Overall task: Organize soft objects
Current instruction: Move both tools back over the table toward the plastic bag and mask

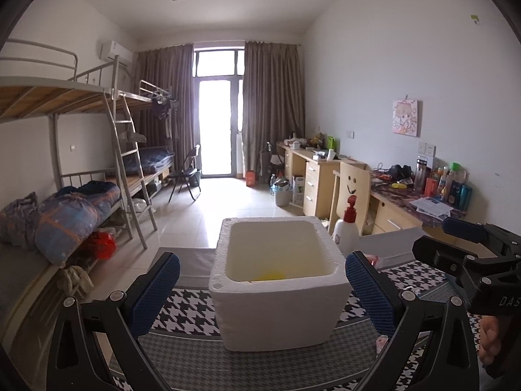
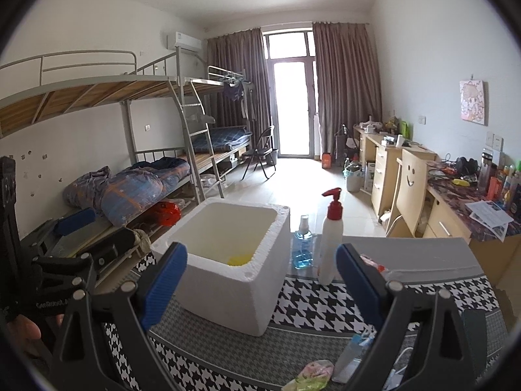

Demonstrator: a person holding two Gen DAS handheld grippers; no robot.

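the bunk bed [image 1: 81, 137] runs along the wall at nine o'clock, a rumpled blue-and-orange quilt [image 2: 130, 192] heaped on its lower berth. the desk [image 2: 456, 208] lines the wall at three o'clock, cluttered with bottles and papers, a chair with a smiley face [image 1: 353, 185] pushed up to it. the houndstooth cloth [image 2: 325, 296] covers the work surface at six o'clock. on it stands the white foam box [image 1: 280, 296], open-topped, dead centre in the left wrist view and toward ten o'clock of centre in the right one; something yellow [image 2: 239, 260] lies at its bottom, too little showing to tell what. the white pump bottle [image 2: 331, 244] with a red head stands upright just beside the box at its three o'clock, and a small blue spray bottle [image 2: 302, 247] stands between them, further back. the left gripper [image 1: 262, 290] has its blue pads spread wide to either side of the box, holding nothing. the right gripper [image 2: 262, 280] is likewise spread and empty. a small floral soft piece [image 2: 311, 374] lies on the cloth at six o'clock in the right view, beside a flat packet [image 2: 351, 355].
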